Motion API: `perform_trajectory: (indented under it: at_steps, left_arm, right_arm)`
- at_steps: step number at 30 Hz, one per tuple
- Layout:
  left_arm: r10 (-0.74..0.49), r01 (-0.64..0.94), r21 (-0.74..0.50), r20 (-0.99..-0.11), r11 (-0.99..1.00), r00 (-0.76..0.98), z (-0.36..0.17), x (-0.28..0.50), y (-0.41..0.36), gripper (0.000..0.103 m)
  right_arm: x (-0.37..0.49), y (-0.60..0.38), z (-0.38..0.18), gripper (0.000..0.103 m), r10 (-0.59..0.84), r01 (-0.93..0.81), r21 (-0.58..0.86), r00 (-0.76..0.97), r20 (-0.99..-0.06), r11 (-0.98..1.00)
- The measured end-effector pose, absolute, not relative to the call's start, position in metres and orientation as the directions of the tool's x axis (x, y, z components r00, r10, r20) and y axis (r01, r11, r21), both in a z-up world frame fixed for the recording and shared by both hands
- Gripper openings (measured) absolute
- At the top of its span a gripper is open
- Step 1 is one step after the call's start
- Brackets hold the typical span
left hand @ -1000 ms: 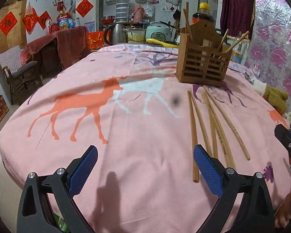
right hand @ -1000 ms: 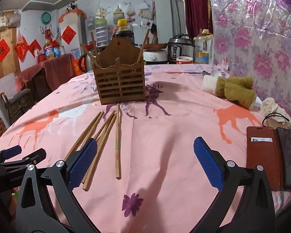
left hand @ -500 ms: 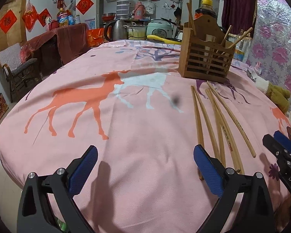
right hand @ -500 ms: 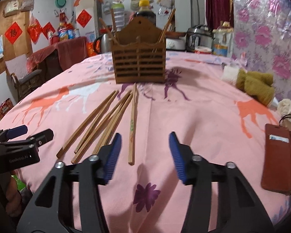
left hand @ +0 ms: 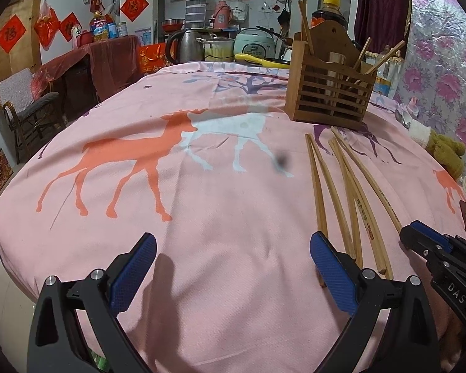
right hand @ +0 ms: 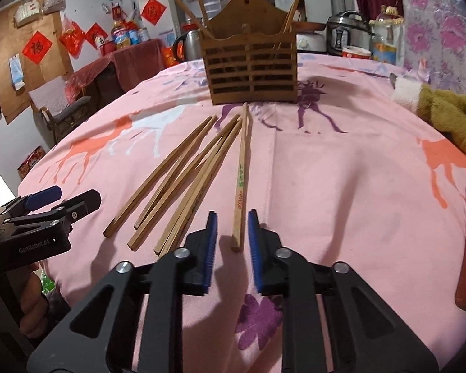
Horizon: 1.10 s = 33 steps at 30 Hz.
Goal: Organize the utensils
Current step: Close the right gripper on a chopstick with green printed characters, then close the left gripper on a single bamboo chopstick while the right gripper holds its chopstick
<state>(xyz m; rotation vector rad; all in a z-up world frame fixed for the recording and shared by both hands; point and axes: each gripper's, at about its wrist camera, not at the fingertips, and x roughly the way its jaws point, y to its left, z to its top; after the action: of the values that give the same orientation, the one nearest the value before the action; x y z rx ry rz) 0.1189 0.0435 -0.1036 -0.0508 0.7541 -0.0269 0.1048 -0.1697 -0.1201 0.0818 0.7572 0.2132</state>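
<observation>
Your right gripper (right hand: 232,242) is closing, its blue pads (right hand: 210,242) flanking the near end of the lone chopstick (right hand: 241,183); a gap is still showing on each side, so the pads are not yet pressing on it. That chopstick is lying on the pink cloth of the bench (right hand: 341,186), pointing straight away from you toward the holder. Just left of it, the other chopsticks (right hand: 183,180) are lying fanned out on the cloth, their near ends level with your left pad.

Your left gripper (left hand: 233,267) is hovering with its jaws wide apart and nothing between them; its right pad (left hand: 332,273) is covering the near ends of the leftmost sticks in that view.

Farther back, the wooden holder (right hand: 250,68) is standing upright on the bench, with a few chopsticks leaning inside it.
</observation>
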Motion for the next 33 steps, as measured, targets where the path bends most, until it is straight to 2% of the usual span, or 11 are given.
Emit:
perform_trajectory:
  at_steps: [5, 7, 8, 13, 23, 25, 33]
  left_arm:
    - [-0.043, 0.008, -0.055, -0.683, 0.998, 0.73, -0.104, 0.119, 0.043, 0.097]
    - [-0.044, 0.011, -0.053, -0.681, 0.999, 0.731, -0.104, 0.119, 0.042, 0.097]
    - [-0.045, 0.013, -0.052, -0.679, 0.999, 0.732, -0.103, 0.119, 0.041, 0.097]
    - [-0.055, 0.035, -0.043, -0.664, 0.998, 0.746, -0.1, 0.115, 0.037, 0.097]
    - [-0.143, 0.168, -0.022, -0.641, 0.986, 0.754, -0.098, 0.103, 0.015, 0.096]
    - [-0.152, 0.183, -0.02, -0.649, 0.983, 0.745, -0.1, 0.104, 0.013, 0.092]
    - [-0.188, 0.229, -0.031, -0.685, 0.973, 0.704, -0.109, 0.111, 0.005, 0.05]
  right_arm:
    - [0.11, -0.167, -0.125, 0.018, 0.2, -0.151, 0.133, 0.682, -0.703, 0.98]
    - [0.109, -0.166, -0.125, 0.013, 0.174, -0.135, 0.112, 0.687, -0.706, 0.985]
    - [0.108, -0.167, -0.125, 0.006, 0.155, -0.118, 0.101, 0.691, -0.706, 0.988]
    - [0.107, -0.187, -0.123, 0.006, 0.06, 0.007, 0.093, 0.711, -0.7, 0.996]
    - [0.11, -0.195, -0.127, 0.007, 0.091, 0.008, 0.134, 0.699, -0.71, 0.991]
    - [0.11, -0.196, -0.127, 0.008, 0.091, 0.008, 0.135, 0.698, -0.71, 0.991]
    - [0.11, -0.196, -0.127, 0.009, 0.101, 0.005, 0.145, 0.697, -0.71, 0.989]
